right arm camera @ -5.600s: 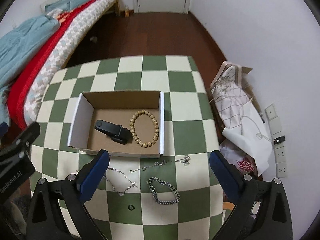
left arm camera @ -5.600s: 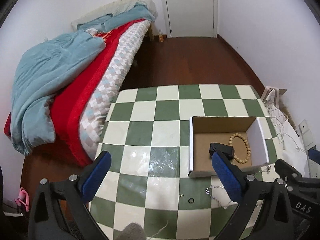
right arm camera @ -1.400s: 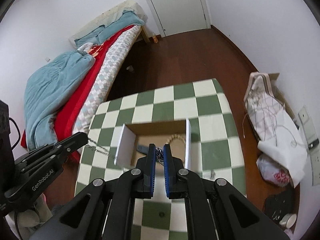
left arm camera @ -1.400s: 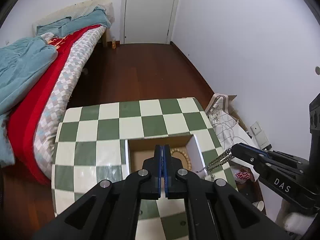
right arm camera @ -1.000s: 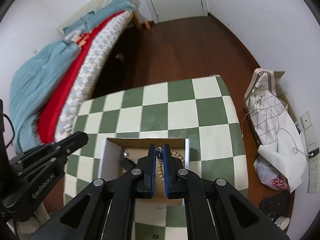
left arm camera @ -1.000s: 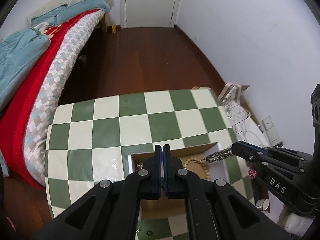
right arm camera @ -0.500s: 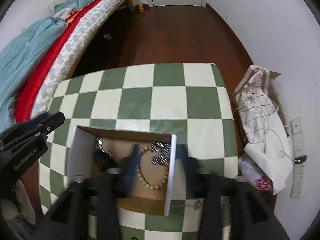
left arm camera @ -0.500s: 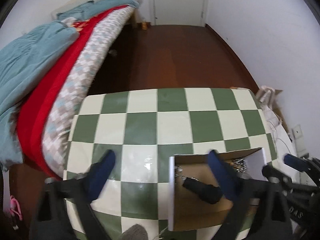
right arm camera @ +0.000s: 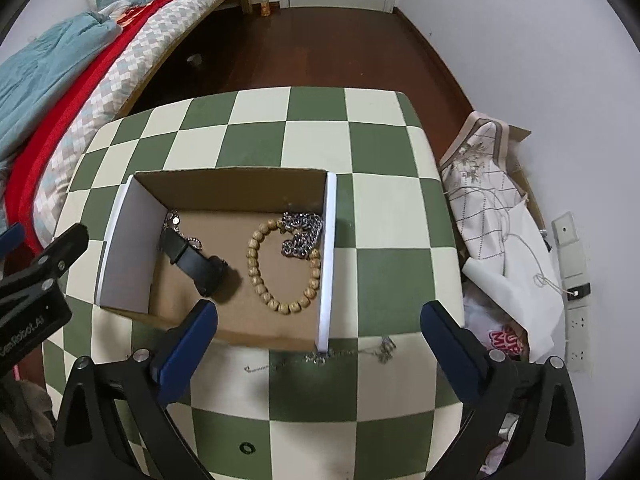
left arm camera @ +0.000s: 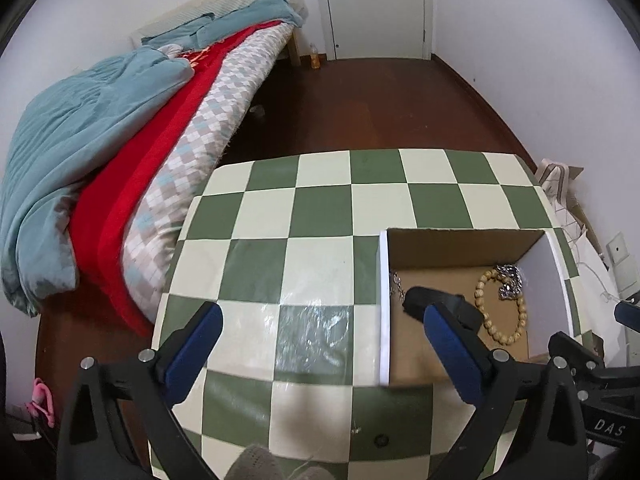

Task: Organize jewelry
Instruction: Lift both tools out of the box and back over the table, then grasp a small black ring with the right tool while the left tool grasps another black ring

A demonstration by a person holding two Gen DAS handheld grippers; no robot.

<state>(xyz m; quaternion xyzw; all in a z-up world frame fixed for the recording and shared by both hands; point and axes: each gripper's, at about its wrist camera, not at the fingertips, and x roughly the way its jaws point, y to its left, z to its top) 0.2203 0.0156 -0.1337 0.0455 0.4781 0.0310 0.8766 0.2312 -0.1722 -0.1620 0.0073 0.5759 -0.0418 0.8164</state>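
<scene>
An open cardboard box (right arm camera: 224,184) sits on the green-and-white checkered table (right arm camera: 384,216). In it lie a wooden bead bracelet (right arm camera: 280,272), a heavy silver chain (right arm camera: 302,232), a black watch (right arm camera: 192,260) and a thin silver chain (right arm camera: 180,232) by the left wall. A thin necklace (right arm camera: 344,354) lies on the table in front of the box, and a small ring (right arm camera: 247,447) nearer me. My right gripper (right arm camera: 316,344) is open and empty above the box's front edge. My left gripper (left arm camera: 320,344) is open and empty, left of the box (left arm camera: 460,236).
A bed (left arm camera: 120,152) with blue and red bedding stands left of the table. Bags and cloth (right arm camera: 496,208) lie on the floor to the right, by a wall with power sockets (right arm camera: 576,320). A closed door (left arm camera: 376,4) is at the far end.
Both grippers were shut on chains over the box. They have opened, dropped the chains into the box, and pulled back toward the table's near edge.
</scene>
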